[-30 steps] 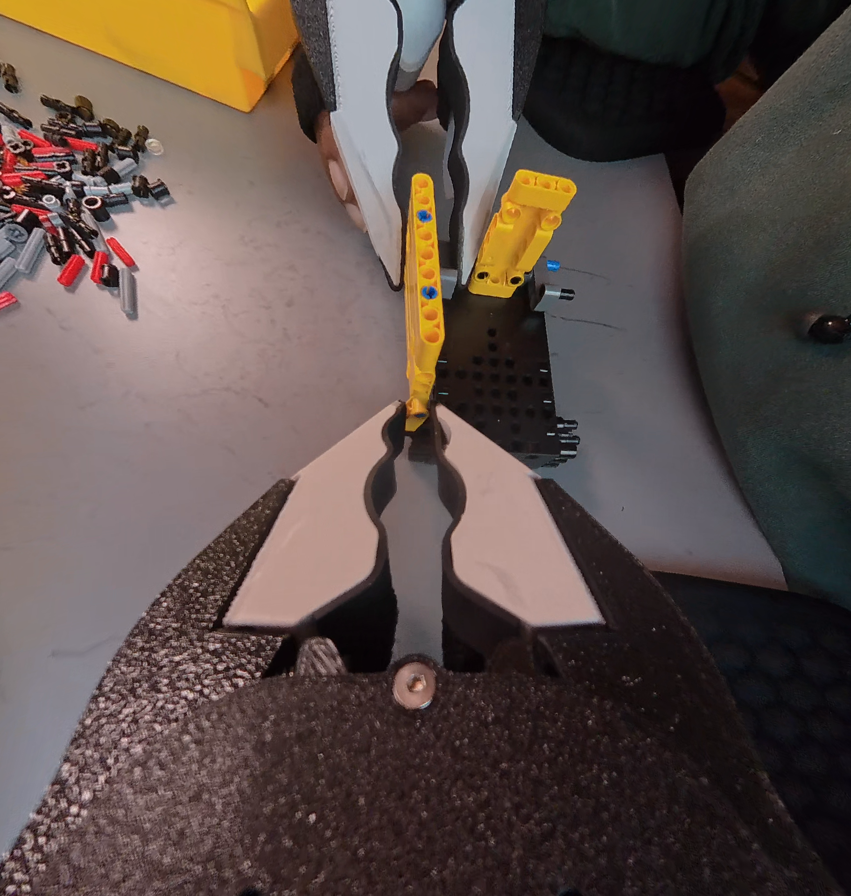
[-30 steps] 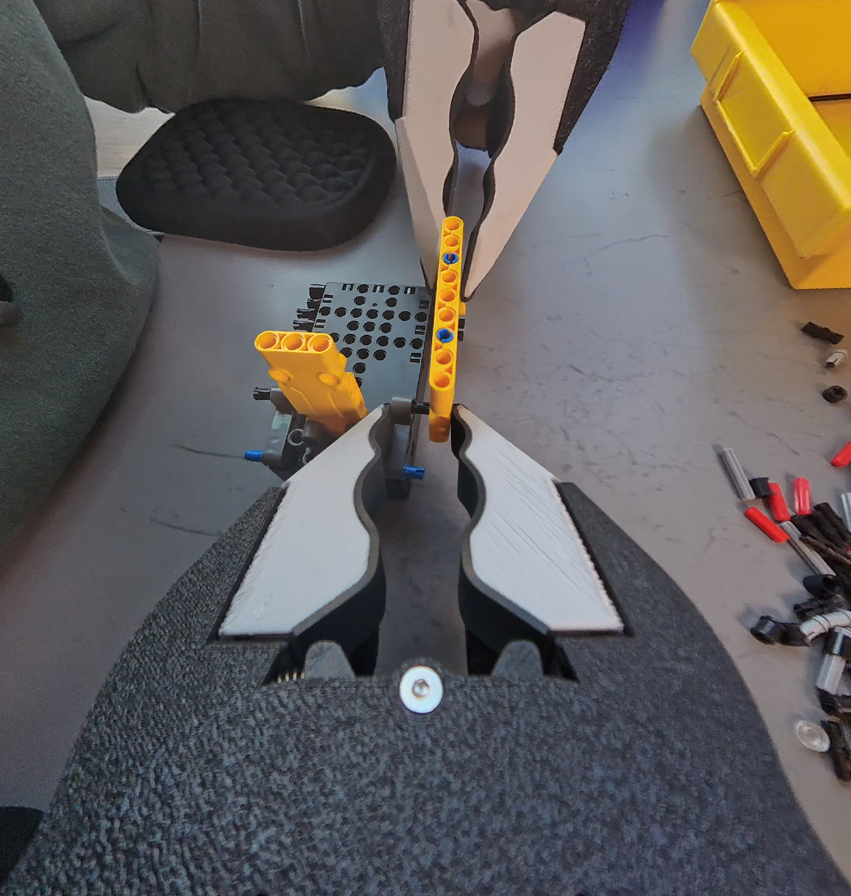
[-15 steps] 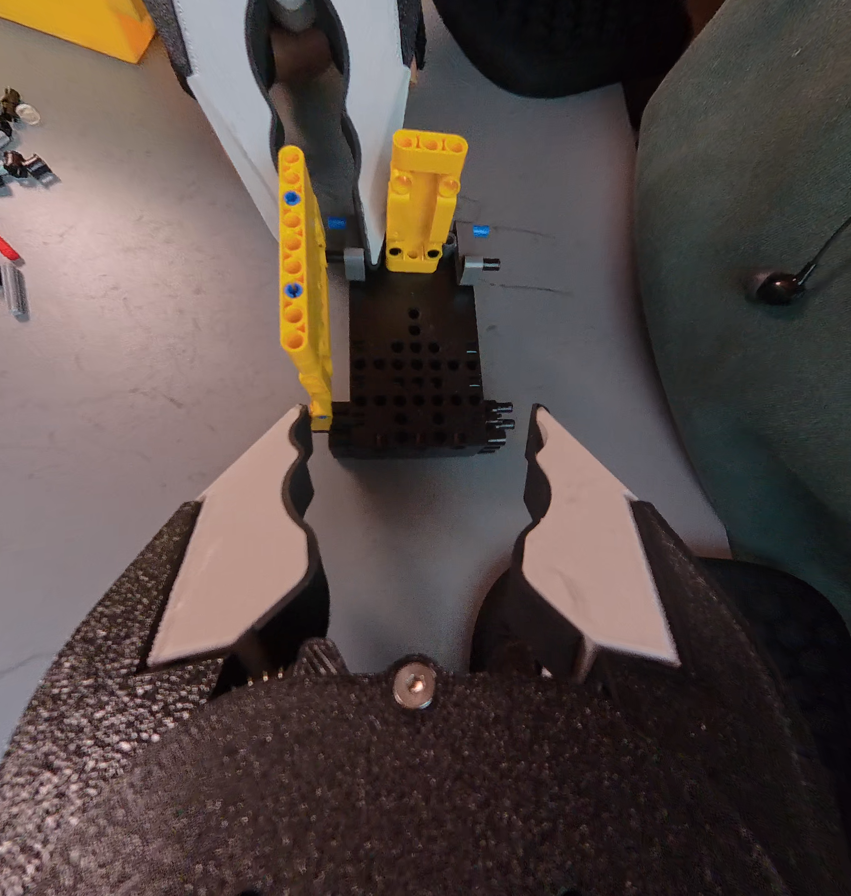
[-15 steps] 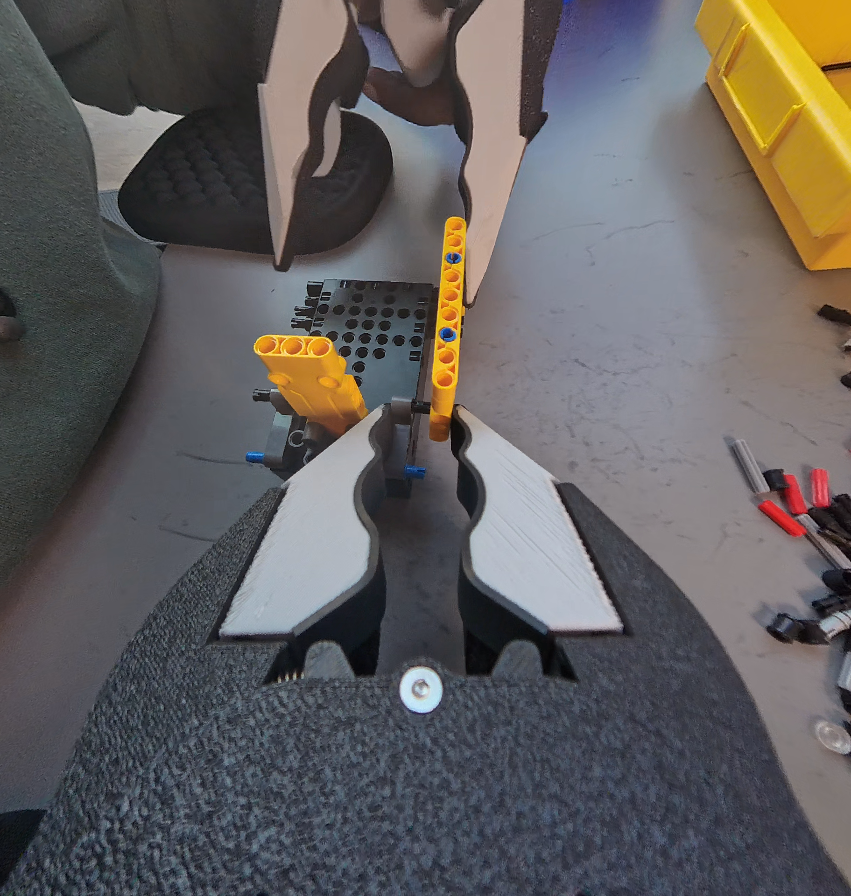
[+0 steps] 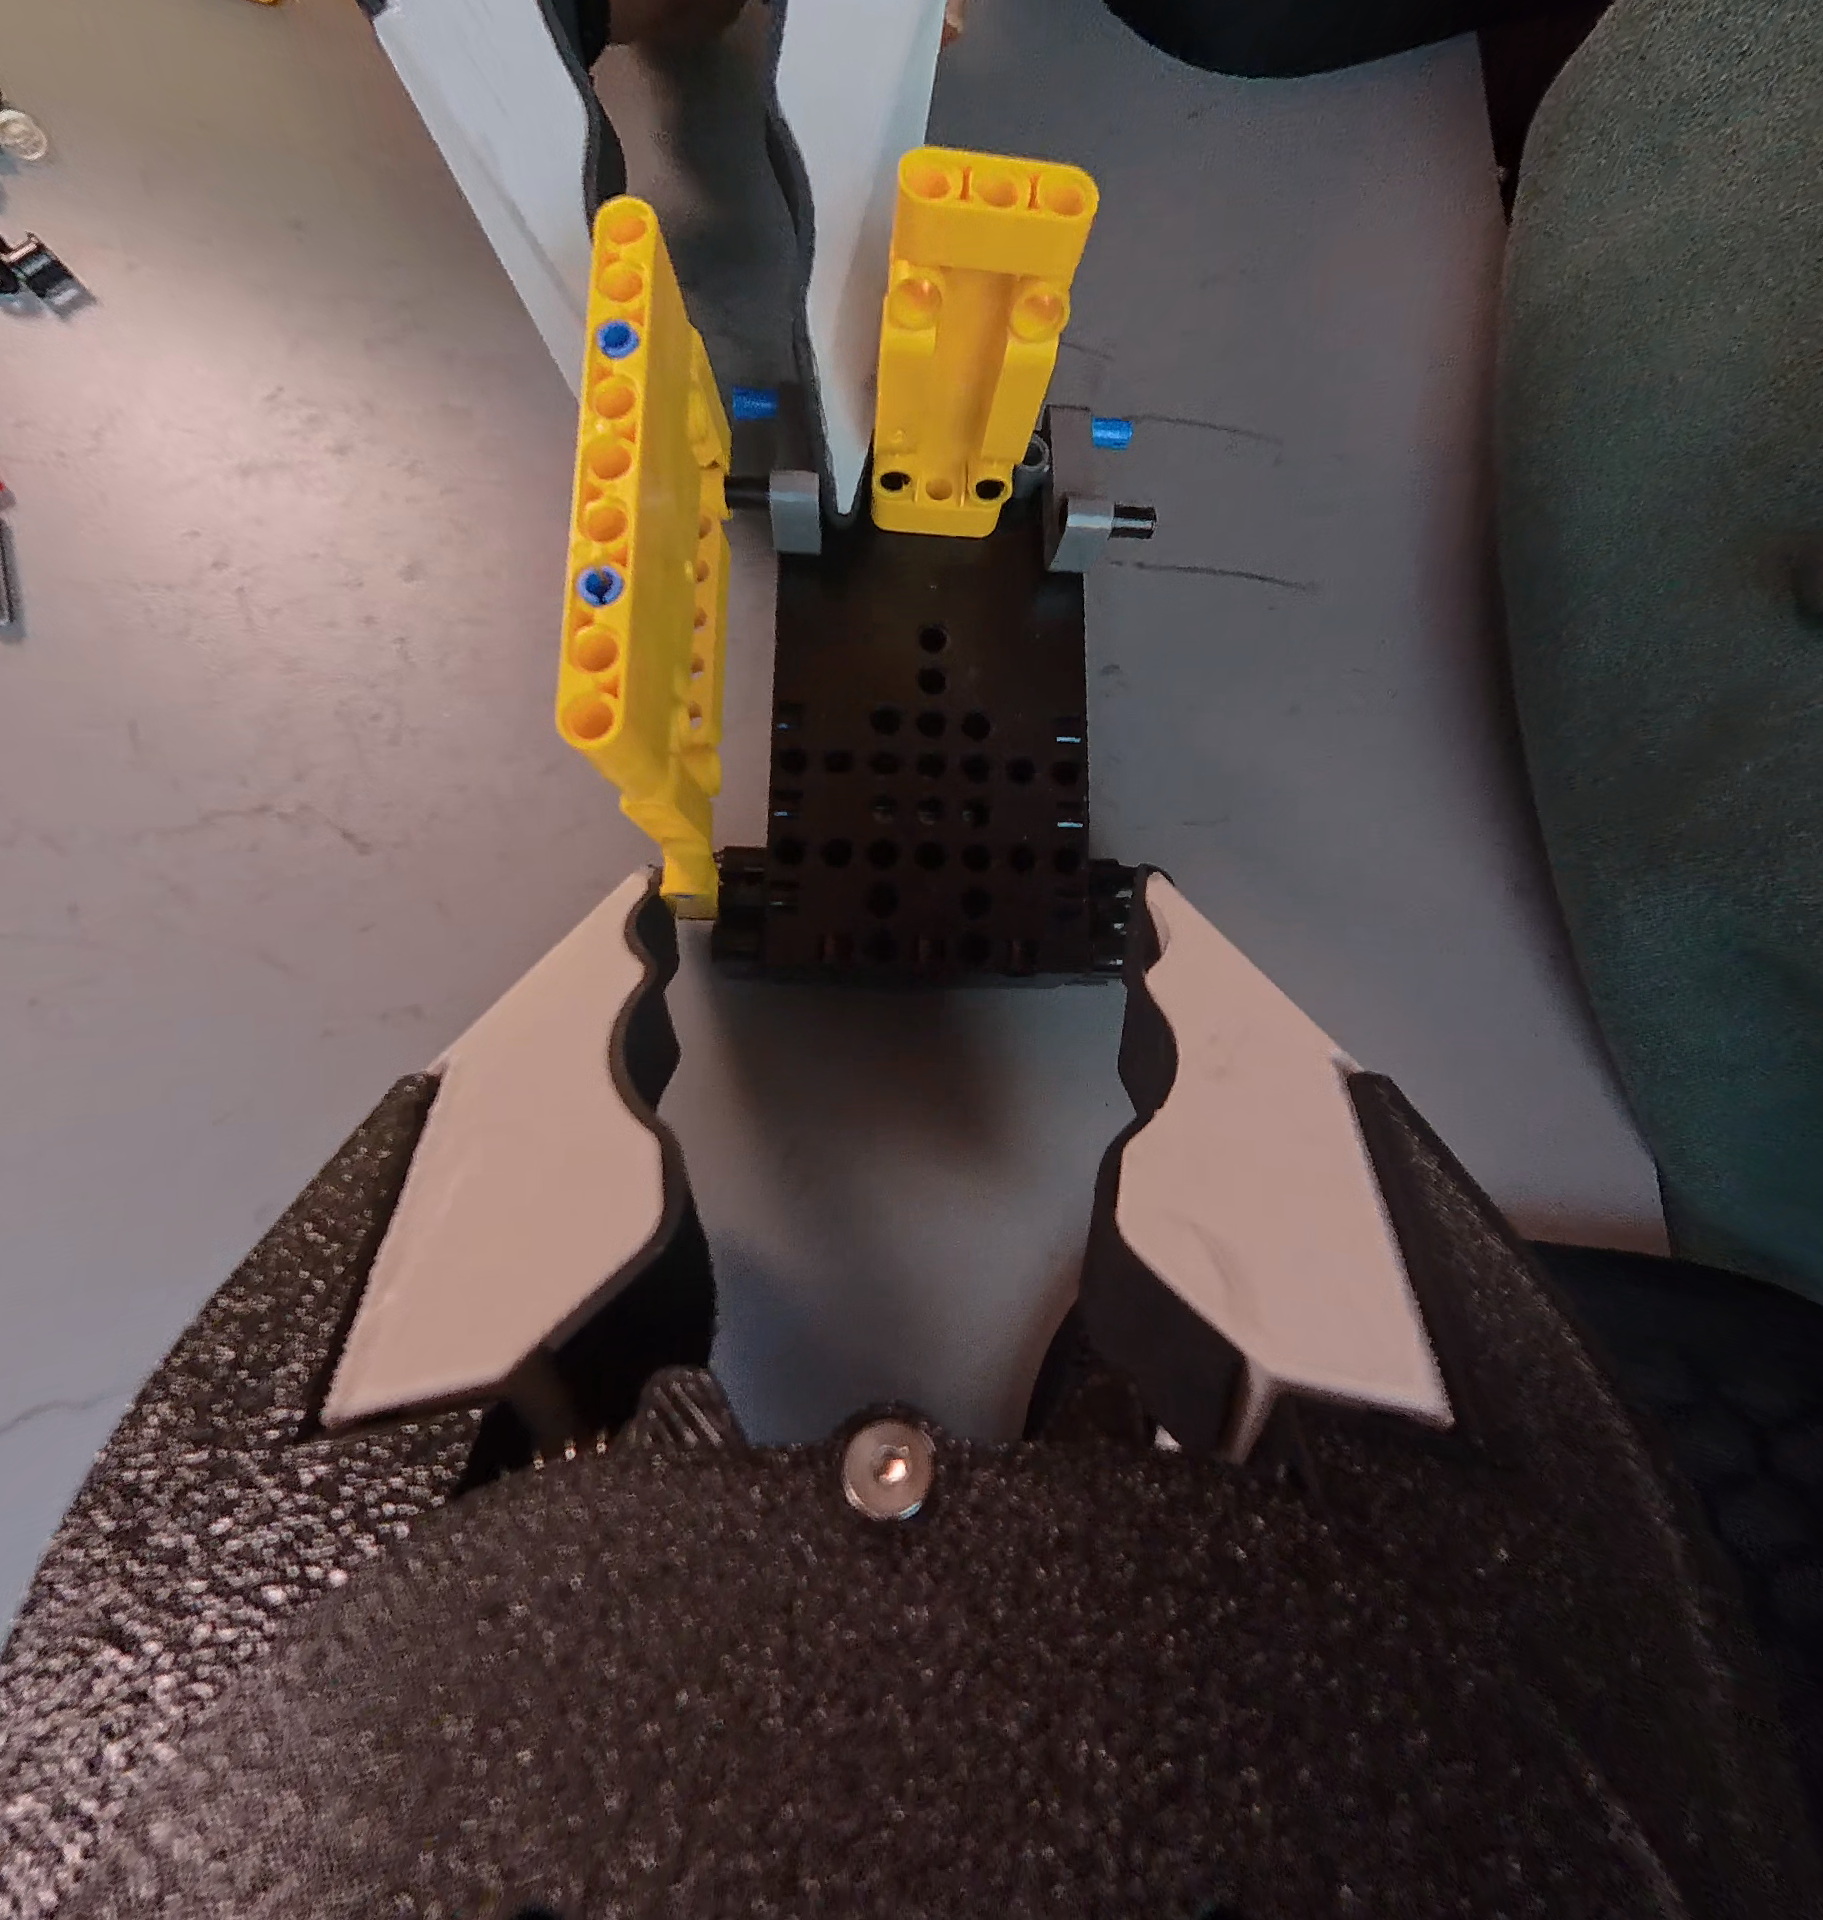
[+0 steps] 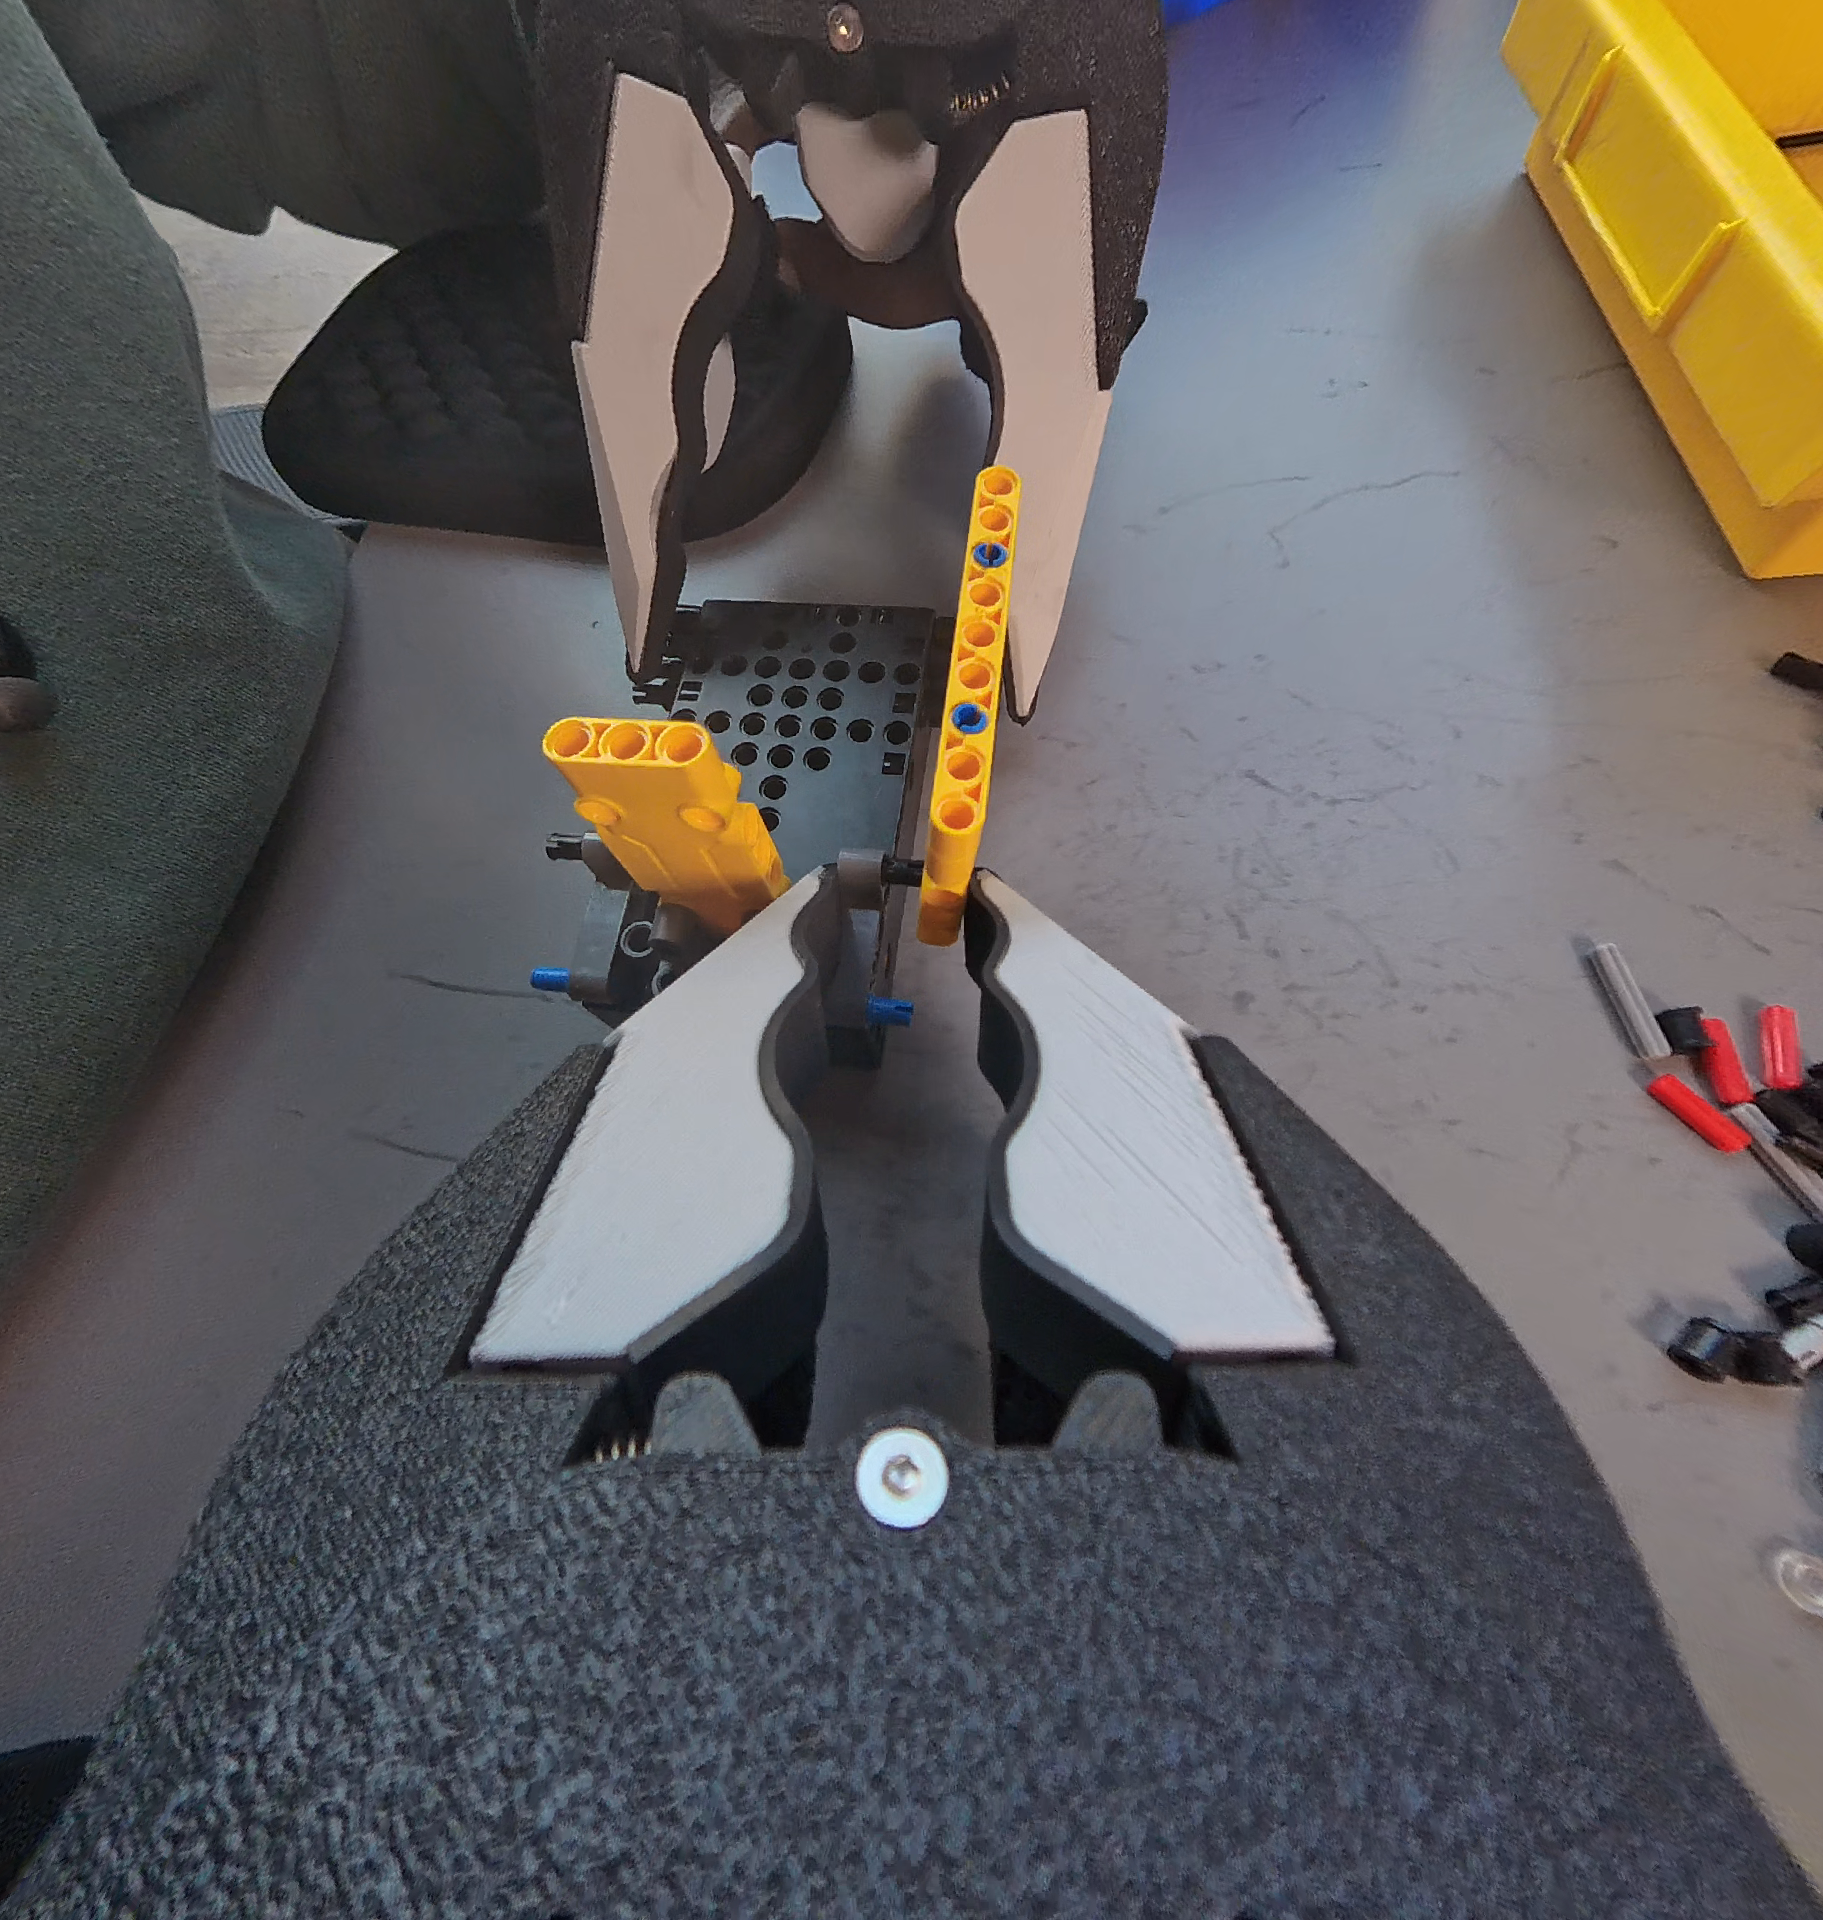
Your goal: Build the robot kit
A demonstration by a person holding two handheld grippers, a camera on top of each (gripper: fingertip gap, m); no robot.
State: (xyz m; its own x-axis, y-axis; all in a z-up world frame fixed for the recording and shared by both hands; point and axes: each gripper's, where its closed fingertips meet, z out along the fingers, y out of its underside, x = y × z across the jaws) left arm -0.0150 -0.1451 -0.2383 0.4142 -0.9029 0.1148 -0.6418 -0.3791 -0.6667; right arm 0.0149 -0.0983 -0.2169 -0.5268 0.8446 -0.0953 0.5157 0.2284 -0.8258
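**Left wrist view: jaws wide around the black plate**

Left wrist view showed the left gripper [image 5: 902,904] released, its fingers [image 5: 533,1122] spread to either side of the near end of the black perforated plate [image 5: 928,748], tips just beside the corners and gripping nothing. The plate lay flat on the grey table [image 5: 211,727].

At its left edge the yellow beam [image 5: 626,499] stood upright, blue pins in two of its holes. A yellow panel piece [image 5: 974,343] rose from the far end.

Over in the right wrist view, the right gripper [image 6: 896,894] was clamped narrow on the foot of that beam, with the grey connector [image 6: 860,883] caught in the same pinch.

By my reading these are light, rigid plastic parts with smooth faces. The beam looked best held low, near its joint, since a tall upright would lever easily. The plate looked best taken across its two long edges.

Loose pins [image 6: 1759,1101] lay well apart to the right, and the yellow bin [image 6: 1717,260] stood beyond them.
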